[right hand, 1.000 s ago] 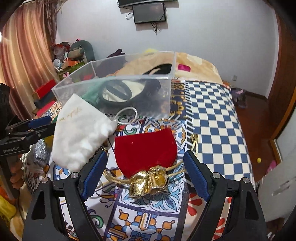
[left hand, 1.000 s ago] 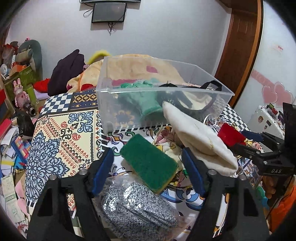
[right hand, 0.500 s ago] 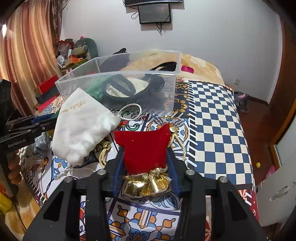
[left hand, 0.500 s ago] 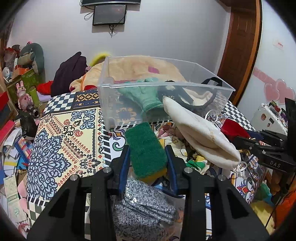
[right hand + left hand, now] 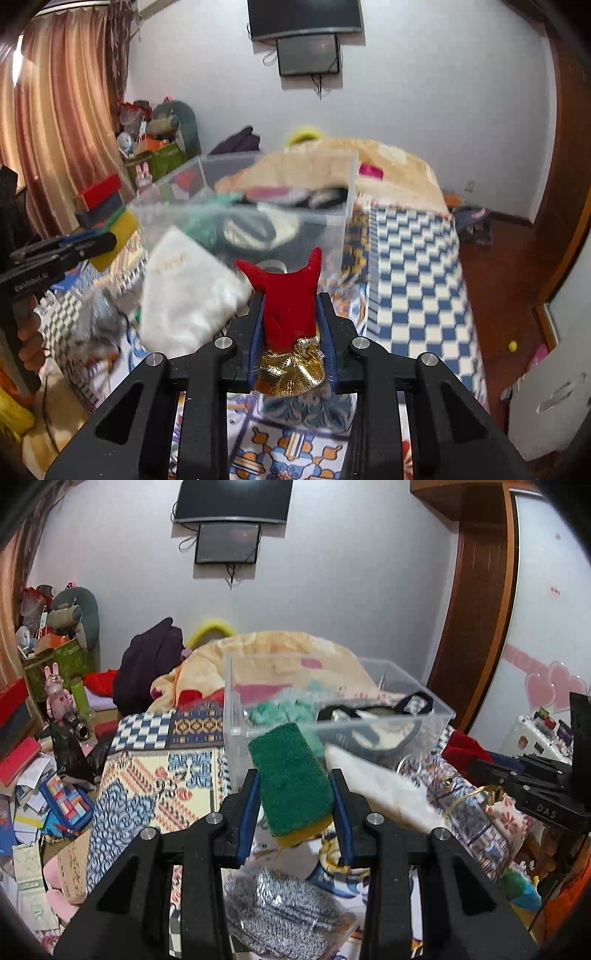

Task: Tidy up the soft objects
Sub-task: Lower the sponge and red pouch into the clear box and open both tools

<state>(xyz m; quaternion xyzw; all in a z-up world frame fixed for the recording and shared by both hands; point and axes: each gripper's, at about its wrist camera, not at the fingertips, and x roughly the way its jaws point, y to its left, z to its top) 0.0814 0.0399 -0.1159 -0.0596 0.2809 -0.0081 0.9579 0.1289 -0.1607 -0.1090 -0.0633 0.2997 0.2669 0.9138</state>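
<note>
My left gripper (image 5: 293, 794) is shut on a green and yellow sponge (image 5: 290, 779) and holds it lifted in front of the clear plastic bin (image 5: 436, 710). My right gripper (image 5: 290, 314) is shut on a red velvet pouch with gold trim (image 5: 290, 299), raised above the table near the bin (image 5: 343, 221). The bin holds a green glove (image 5: 280, 710) and a black strap. A white cloth pouch (image 5: 181, 288) lies on the patterned tablecloth beside the bin. A bag of grey knit items (image 5: 280, 919) lies under the left gripper.
A beige blanket (image 5: 273, 653) and dark clothes (image 5: 147, 664) are piled behind the bin. Boxes, toys and papers clutter the left side (image 5: 33, 746). The blue checked cloth (image 5: 413, 277) covers the table's right part. A wooden door (image 5: 476, 609) stands at the right.
Both grippers closed, the left on the sponge, the right on the red pouch, and both have lifted their objects off the table toward the bin.
</note>
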